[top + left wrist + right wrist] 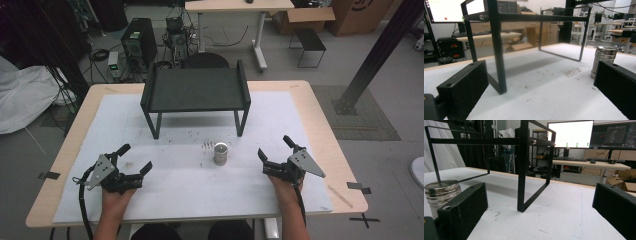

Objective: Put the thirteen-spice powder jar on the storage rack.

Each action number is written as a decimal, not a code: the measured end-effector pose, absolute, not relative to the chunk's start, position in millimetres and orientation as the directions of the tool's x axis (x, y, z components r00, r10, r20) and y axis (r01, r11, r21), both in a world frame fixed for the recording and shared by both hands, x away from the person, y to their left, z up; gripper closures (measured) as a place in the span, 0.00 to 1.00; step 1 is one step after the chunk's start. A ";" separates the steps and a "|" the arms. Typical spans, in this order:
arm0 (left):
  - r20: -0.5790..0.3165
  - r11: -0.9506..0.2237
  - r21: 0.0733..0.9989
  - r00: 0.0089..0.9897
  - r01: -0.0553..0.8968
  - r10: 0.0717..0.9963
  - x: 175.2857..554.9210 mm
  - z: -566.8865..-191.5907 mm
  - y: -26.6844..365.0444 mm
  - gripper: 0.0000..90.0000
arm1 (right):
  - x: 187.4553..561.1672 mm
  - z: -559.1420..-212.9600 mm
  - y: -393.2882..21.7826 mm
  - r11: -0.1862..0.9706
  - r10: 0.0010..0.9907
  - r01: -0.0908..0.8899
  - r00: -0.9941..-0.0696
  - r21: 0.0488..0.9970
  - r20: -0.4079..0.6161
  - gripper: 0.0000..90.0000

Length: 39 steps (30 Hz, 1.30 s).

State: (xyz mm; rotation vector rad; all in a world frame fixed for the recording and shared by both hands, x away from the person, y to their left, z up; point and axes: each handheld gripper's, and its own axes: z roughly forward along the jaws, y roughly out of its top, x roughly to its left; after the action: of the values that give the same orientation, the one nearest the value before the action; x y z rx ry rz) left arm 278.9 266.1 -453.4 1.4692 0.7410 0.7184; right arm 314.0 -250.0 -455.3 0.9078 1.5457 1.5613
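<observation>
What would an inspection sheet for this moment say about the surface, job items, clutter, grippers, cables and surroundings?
Surface: wooden table covered by a white mat with small dark marks near its middle.
Job's things: black metal shelf stands at the back; metal shaker upright in front of it, apart from both grippers.
Clutter: nothing seen on the mat.
Grippers: left gripper open, empty; right gripper open, empty.
Cables: one trails from each gripper toward the near edge.
Surroundings: computer tower, desk, cardboard boxes, floor cables.
</observation>
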 end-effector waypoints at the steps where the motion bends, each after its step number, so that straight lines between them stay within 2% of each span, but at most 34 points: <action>1: -0.002 -0.014 1.000 0.596 0.023 0.803 278.9 -453.4 266.1 0.00 | 314.0 -455.3 -250.0 0.006 0.882 -0.027 -0.471 1.000 -0.018 0.00; 23: -0.003 -0.014 1.000 0.596 0.024 0.803 279.2 -453.3 266.2 0.00 | 314.3 -455.0 -251.1 -0.003 0.877 -0.026 -0.480 1.000 -0.010 0.00; 39: -0.003 -0.012 1.000 0.595 0.022 0.804 278.9 -453.4 266.1 0.00 | 319.7 -446.5 -247.4 -0.027 0.852 0.047 -0.521 0.999 0.047 0.00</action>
State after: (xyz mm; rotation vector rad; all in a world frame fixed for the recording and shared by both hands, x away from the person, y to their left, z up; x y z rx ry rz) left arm 278.9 266.1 -453.4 1.4665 0.7418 0.7186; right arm 319.7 -247.4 -446.5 0.9557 1.6154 1.6157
